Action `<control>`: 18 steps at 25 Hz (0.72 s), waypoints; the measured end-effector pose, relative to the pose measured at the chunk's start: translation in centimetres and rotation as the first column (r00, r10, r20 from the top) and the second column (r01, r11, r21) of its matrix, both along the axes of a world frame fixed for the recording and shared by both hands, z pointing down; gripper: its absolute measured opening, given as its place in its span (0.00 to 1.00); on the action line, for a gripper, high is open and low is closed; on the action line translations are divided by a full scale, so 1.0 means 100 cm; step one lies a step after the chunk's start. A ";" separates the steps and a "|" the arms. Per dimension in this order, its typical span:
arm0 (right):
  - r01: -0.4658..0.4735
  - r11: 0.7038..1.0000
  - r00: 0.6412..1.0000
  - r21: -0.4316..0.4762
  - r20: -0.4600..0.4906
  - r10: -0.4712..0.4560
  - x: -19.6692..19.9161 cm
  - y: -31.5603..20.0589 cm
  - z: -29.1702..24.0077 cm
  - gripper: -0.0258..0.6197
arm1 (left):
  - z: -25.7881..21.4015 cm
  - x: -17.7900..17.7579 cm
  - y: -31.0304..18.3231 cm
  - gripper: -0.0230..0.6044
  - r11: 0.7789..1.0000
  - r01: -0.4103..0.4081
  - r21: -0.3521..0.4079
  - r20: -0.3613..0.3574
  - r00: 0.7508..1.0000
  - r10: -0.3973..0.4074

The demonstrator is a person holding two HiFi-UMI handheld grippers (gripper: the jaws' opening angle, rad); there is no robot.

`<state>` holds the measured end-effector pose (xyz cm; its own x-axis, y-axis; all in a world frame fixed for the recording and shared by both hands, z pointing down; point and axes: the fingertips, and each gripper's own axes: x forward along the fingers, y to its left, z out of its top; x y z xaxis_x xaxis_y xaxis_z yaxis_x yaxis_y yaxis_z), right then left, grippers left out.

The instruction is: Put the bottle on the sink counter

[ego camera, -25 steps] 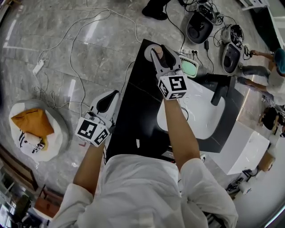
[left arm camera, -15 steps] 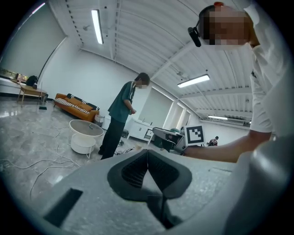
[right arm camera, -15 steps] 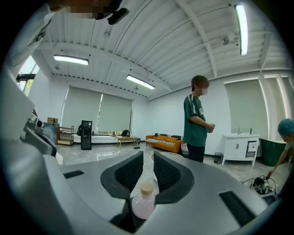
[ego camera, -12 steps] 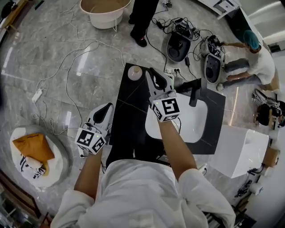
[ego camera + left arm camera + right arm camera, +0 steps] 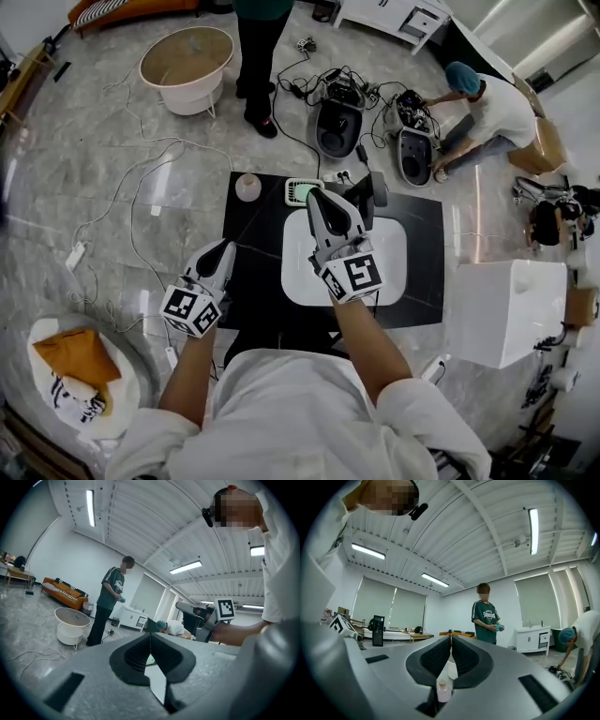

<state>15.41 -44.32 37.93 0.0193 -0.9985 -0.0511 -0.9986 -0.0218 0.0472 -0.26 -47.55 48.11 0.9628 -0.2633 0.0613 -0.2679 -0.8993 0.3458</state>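
Note:
The bottle (image 5: 247, 187), pale pink with a tan cap, stands upright on the far left corner of the black sink counter (image 5: 258, 272). In the right gripper view the bottle (image 5: 443, 691) shows small in the slot under the jaws, well ahead of them. My right gripper (image 5: 324, 201) hangs over the white basin (image 5: 394, 253), to the right of the bottle and apart from it. Its jaws (image 5: 451, 641) are closing and meet with nothing between them. My left gripper (image 5: 224, 251) is at the counter's left edge, shut and empty (image 5: 151, 637).
A black faucet (image 5: 371, 193) and a green-and-white item (image 5: 302, 190) are at the counter's back. Beyond stand a person in a green shirt (image 5: 259, 47), a round white tub (image 5: 187, 67), floor machines (image 5: 337, 127) with cables, and a crouching person (image 5: 480, 98). A white box (image 5: 511, 300) stands on the right.
My right gripper, open around the bottle a second ago, has let it go, drawn back to the right over the basin and shut. The bottle stays on the counter corner. The view has widened.

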 end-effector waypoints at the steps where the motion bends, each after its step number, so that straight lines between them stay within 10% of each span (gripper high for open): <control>1: -0.003 1.000 1.000 0.004 0.002 0.003 0.004 0.012 -0.003 0.07 | -0.005 0.007 0.008 0.06 1.000 -0.008 0.003 -0.004 1.000 0.008; 18: -0.007 1.000 0.996 -0.021 0.087 0.009 0.056 0.244 0.002 0.07 | -0.059 0.063 0.193 0.06 0.997 -0.036 0.075 0.028 0.999 0.034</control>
